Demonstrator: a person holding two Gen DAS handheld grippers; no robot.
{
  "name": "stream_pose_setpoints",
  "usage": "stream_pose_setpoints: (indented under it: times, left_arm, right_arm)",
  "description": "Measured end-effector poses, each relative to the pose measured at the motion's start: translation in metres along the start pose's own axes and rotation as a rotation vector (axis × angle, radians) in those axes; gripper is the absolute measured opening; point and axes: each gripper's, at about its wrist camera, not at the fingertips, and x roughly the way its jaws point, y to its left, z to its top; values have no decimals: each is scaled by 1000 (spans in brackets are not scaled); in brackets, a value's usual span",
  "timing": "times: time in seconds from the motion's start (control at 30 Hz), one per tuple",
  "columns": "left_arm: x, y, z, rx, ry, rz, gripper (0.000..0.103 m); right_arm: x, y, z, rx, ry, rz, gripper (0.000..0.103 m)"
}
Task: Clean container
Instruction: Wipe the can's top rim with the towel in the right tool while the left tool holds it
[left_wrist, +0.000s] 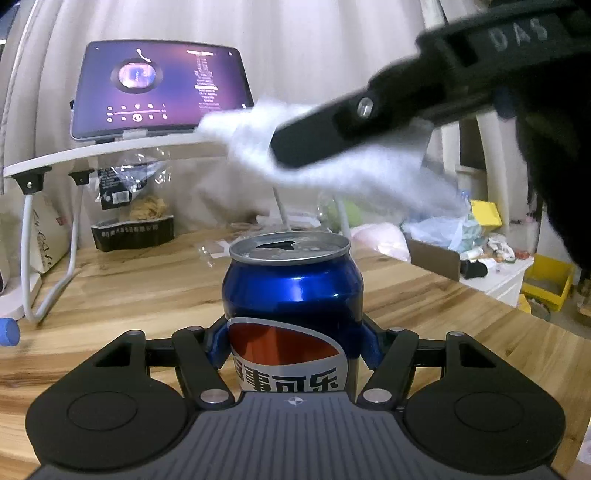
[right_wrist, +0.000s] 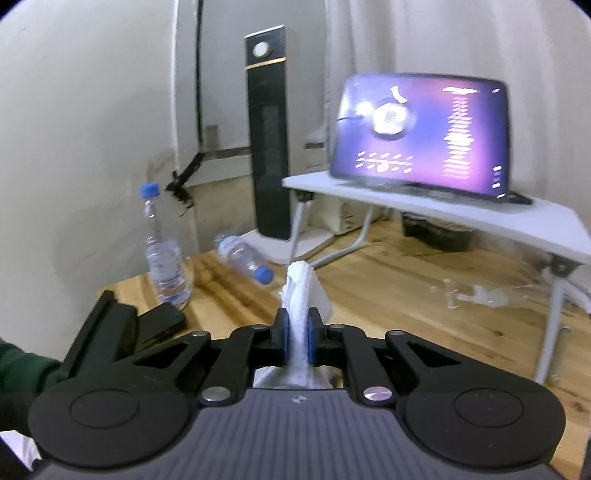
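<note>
Can (left_wrist: 291, 295) stood upright, clamped in left gripper (left_wrist: 293, 347); right gripper (right_wrist: 298, 332), pinching tissue (right_wrist: 301, 291), hung above and beyond its opened top.

Tablet (left_wrist: 162, 88), water bottles (right_wrist: 164, 254), heater (right_wrist: 267, 136)

black gripper (right_wrist: 299, 336) with blue pads (right_wrist: 312, 341), silver screws, dark green sleeve (right_wrist: 22, 373).

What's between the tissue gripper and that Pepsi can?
Only open air, in the left wrist view: the right gripper holds its tissue above the Pepsi can.
</note>
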Motion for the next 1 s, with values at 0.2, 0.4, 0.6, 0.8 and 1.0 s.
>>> stream_pose_setpoints:
  times: [0.2,0.4,0.6,0.8,1.0]
  left_arm:
    - [0,-4,1,18,1,7,67]
    - [13,-7,2,39,75,-4,67]
    - [14,-8,1,54,85,-7,67]
    - [16,-3,1,33,101,-13,67]
    - [15,-3,0,24,96,-3,67]
  right_arm:
    - [18,9,-3,-5,43,35,13]
    - [18,4,-9,1,62,15,13]
    - [17,0,-15,6,80,-5,14]
    - [22,3,-19,-1,91,-4,15]
    - [34,0,-13,-6,66,-20,16]
